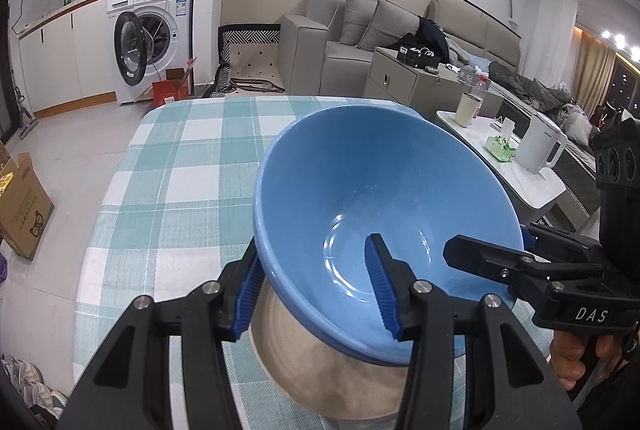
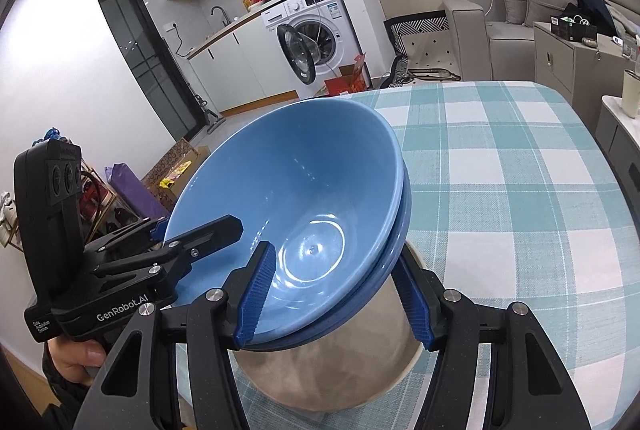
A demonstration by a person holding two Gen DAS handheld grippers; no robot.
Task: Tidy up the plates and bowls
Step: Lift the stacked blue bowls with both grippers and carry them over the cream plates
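Observation:
Two nested blue bowls (image 2: 304, 190) are held tilted above a beige plate (image 2: 332, 370) on the checked tablecloth. They also show in the left wrist view (image 1: 380, 190), over the plate (image 1: 320, 370). My left gripper (image 1: 316, 294) clamps the bowls' near rim, one finger inside and one outside. My right gripper (image 2: 336, 298) clamps the rim at its side the same way. Each gripper shows in the other's view: the right gripper (image 1: 488, 254) and the left gripper (image 2: 200, 230).
The table (image 1: 180, 158) with the teal checked cloth stretches ahead. A side table with a white kettle (image 1: 540, 146) and a cup stands to the right. A washing machine (image 1: 154, 30), sofa and cardboard boxes lie beyond on the floor.

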